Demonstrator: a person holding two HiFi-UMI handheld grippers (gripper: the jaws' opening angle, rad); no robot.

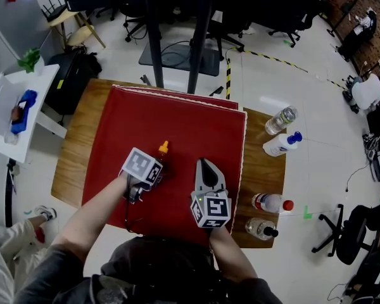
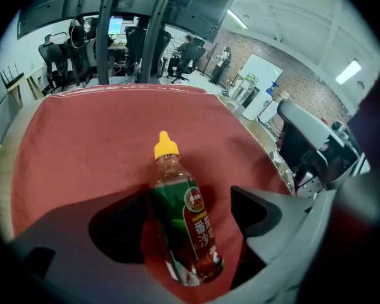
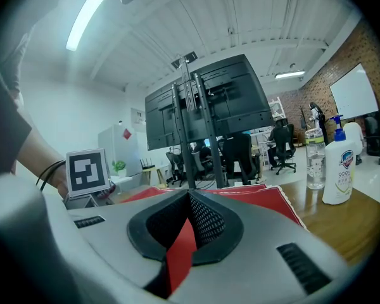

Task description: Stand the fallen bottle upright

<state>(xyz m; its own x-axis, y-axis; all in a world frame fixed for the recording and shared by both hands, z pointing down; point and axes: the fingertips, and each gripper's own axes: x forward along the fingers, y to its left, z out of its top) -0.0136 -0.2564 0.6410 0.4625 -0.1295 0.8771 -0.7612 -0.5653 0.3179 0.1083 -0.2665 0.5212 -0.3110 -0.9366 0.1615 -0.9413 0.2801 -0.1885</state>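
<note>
I'm holding my left gripper (image 2: pixel 189 198) wide open over the bottle (image 2: pixel 185 228), which is lying on its side on the red mat (image 1: pixel 177 116) (yellow cap pointing far), a jaw either side. My right gripper (image 3: pixel 189 201) is hovering just right of it, closed and empty

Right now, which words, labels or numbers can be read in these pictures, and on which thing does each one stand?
"番" and "沙": on the label of the fallen bottle; the other characters there are unclear.
Pump bottle: blue logo, too blurred to read.
Square markers: black-and-white patterns only, no words.
</note>
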